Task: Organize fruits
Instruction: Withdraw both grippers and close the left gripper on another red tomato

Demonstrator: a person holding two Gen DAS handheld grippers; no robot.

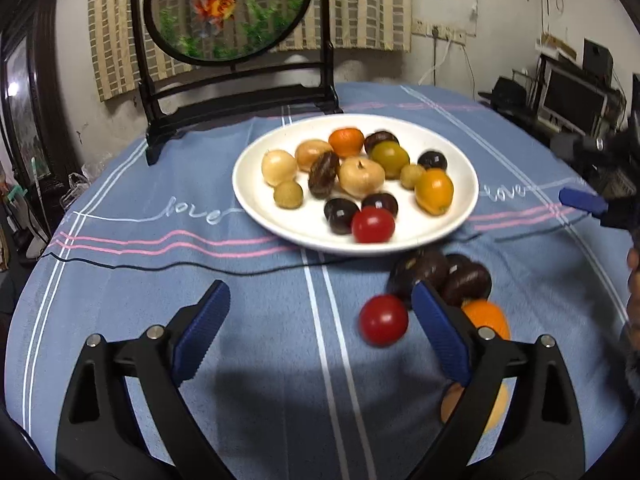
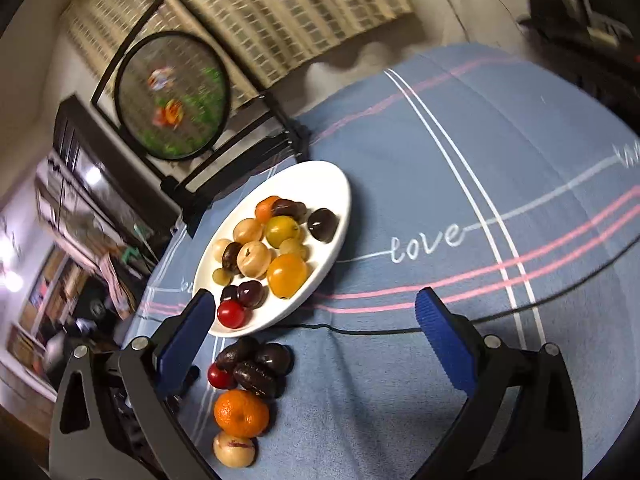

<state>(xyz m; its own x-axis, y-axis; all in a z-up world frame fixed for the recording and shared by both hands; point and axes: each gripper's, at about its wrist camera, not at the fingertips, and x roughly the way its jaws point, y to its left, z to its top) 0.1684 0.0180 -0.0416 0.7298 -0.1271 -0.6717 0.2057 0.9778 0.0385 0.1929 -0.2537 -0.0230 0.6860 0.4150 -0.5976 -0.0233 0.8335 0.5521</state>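
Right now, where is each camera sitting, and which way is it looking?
Left wrist: sits on the left gripper, faces the white plate straight on; its open blue fingers show.
Right wrist: sits on the right gripper, tilted, plate at its left; its open fingers show.
Shared: plate, loose red tomato, goldfish screen.

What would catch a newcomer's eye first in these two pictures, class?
First, the white plate heaped with small fruits in the middle of the blue tablecloth. Next, a little cluster of fruits lying off the plate on the cloth in front of it, among them a red tomato and an orange. Behind the plate stands a round goldfish screen in a dark frame.
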